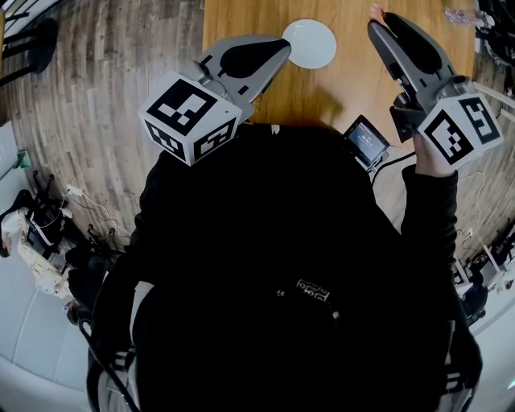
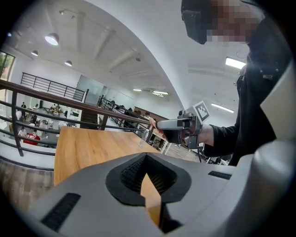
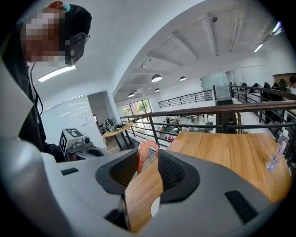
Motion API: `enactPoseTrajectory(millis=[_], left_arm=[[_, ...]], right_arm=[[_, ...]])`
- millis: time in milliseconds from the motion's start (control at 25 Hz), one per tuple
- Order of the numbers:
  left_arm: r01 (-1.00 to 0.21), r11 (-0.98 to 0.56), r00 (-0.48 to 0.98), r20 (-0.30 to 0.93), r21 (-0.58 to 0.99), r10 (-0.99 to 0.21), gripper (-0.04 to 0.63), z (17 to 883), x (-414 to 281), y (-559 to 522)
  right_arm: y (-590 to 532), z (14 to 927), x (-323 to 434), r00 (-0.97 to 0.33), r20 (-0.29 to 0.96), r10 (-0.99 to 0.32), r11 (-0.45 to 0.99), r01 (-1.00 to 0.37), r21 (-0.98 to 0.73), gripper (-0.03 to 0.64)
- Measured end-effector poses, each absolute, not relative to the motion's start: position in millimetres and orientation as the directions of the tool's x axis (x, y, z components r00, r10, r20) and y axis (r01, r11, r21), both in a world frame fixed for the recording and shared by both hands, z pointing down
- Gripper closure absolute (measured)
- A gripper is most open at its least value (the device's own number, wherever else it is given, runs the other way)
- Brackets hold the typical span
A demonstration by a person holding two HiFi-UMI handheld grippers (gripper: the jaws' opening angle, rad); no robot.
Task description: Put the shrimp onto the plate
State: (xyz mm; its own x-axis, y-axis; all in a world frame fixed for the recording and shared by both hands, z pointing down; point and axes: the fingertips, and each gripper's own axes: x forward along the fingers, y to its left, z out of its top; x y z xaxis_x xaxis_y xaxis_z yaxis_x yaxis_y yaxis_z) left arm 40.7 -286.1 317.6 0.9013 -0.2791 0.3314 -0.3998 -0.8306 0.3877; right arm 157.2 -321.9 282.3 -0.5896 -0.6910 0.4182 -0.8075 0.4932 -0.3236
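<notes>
R gripper: we've got it clamped on the shrimp, to the right of the plate, apart from it
Shrimp: pinched at jaw tips above the table, not on plate
L gripper: we hold it closed w/ nothing in it, tip at plate's left rim

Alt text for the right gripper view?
The right claw grips a pink shrimp between its jaw tips, raised over a wooden table. A sliver of the white plate shows below through the gap between the jaws.
</notes>
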Motion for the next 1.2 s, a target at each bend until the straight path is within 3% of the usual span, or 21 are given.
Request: enactPoseTrajectory(millis=[1200], left_arm=[[-0.515, -0.740, 0.847, 0.393, 0.433, -0.359, 0.597, 344.9, 14.2, -259.3]], right_arm=[[-329.1, 368.7, 151.6, -0.621, 0.546, -0.562, 0.528, -0.777, -0.341, 0.468]])
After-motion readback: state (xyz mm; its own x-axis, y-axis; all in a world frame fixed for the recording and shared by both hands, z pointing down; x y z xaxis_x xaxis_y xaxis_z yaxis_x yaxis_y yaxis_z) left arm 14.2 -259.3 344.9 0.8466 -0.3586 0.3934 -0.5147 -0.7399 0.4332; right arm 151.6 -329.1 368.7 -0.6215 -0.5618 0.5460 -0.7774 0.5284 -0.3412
